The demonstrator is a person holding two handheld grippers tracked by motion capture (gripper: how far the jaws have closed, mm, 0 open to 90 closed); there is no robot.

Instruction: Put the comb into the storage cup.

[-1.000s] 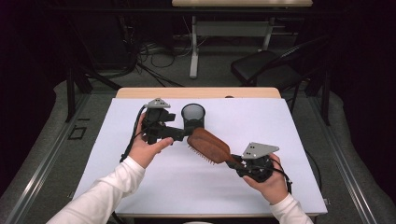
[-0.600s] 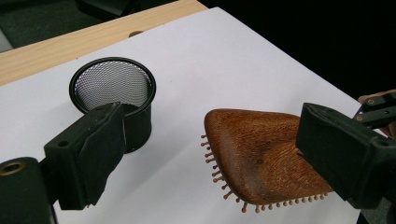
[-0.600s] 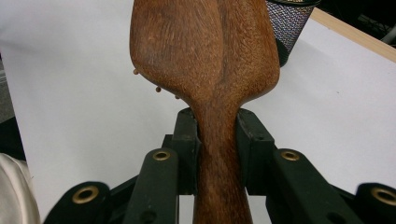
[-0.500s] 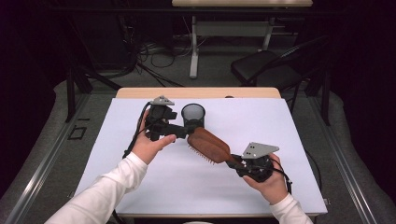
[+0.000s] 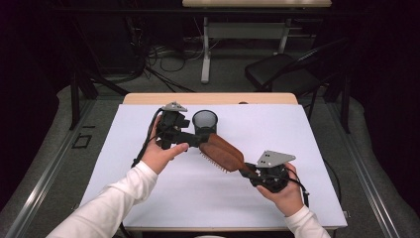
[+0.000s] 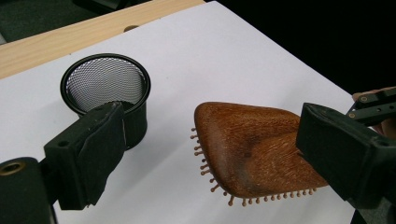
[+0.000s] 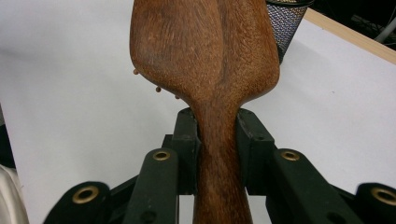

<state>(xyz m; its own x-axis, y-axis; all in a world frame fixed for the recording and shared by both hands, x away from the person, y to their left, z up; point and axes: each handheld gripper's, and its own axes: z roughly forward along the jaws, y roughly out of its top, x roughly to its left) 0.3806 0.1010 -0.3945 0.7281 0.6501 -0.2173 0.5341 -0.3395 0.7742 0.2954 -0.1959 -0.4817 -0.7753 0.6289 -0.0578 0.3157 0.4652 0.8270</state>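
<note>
A wooden hairbrush point(image 5: 223, 152) is seen at the centre of the high view, held above a white table cover point(image 5: 317, 144), its broad brown back turned upward and its bristle pins pointing down. Its handle is clamped between the two black jaws of the right gripper point(image 5: 249, 171), at the lower right of that view; in the right gripper view the jaws are pressed against both sides of the handle point(image 7: 218, 154). The brush head is reached by the left gripper point(image 5: 202, 140), just left of centre, and its jaws are spread wide. In the left gripper view, one jaw is seen at the lower left and the other overlaps the brush head point(image 6: 252, 144) at the right; whether it touches the wood cannot be told. A black mesh cup point(image 5: 205, 122) stands upright just behind the brush, near the far edge of the table point(image 5: 148, 98).
</note>
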